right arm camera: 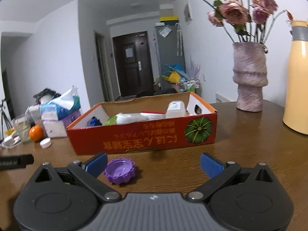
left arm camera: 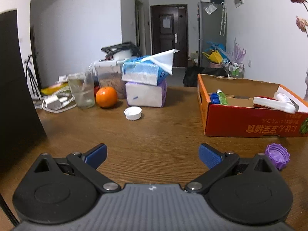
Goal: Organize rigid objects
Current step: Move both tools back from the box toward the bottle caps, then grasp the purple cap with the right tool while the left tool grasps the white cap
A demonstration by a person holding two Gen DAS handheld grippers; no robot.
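Here both tools are spread wide and carry nothing. The right gripper (right arm camera: 153, 164) hangs low over the tabletop (right arm camera: 250, 154), just short of the long printed wall of the orange box (right arm camera: 146, 136). The purple cap (right arm camera: 120, 170) lies on the wood just beside its left finger (right arm camera: 97, 163), inside the gap but hard over to that side, with its hollow side up. It is round, so it has no long axis to line up with; what matters is that it sits left of the tool's centre line, and the tool would need to shift that way before closing.

The left gripper (left arm camera: 153, 155) is also held low, fingers apart, facing bare wood. From there the same purple cap (left arm camera: 277, 156) shows outside its right finger (left arm camera: 209, 156), off toward the box (left arm camera: 250, 123). So the right hand looks the better placed of the two for this cap.

Farther out, a white cap (left arm camera: 133, 113) rests on the tabletop well ahead of the left tool, in front of a stack of tissue packs (left arm camera: 145, 86), with an orange (left arm camera: 106, 97) and a glass jar (left arm camera: 81, 92) further left. That cap seems the left hand's natural share.

The box already holds a few things, a white bottle (right arm camera: 176, 108) among them, and appears to be the collecting place. A vase of flowers (right arm camera: 249, 77) stands near the far right edge.
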